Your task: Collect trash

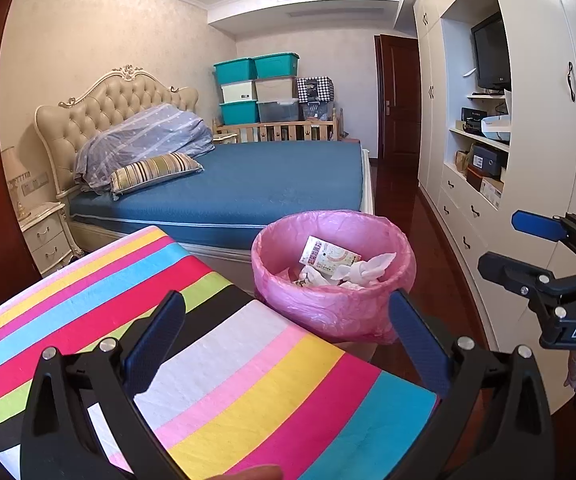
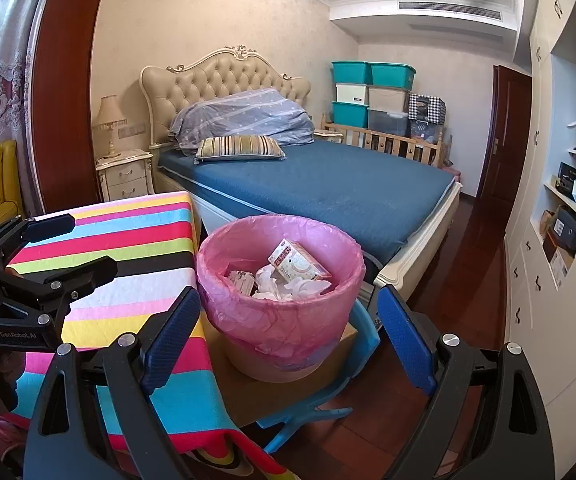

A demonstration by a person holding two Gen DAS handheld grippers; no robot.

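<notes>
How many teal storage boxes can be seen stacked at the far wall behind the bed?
3. Two teal boxes sit side by side on top of the stack; one teal box is lower left, under a white box. More may be hidden behind.

The left gripper (image 1: 284,340) hangs with jaws spread above a striped cloth (image 1: 216,380). Just beyond stands a pink-lined bin (image 1: 327,304) holding a small box (image 1: 327,258) and crumpled tissues (image 1: 367,268). The right gripper (image 1: 507,248), also spread, sits at the right edge.
</notes>
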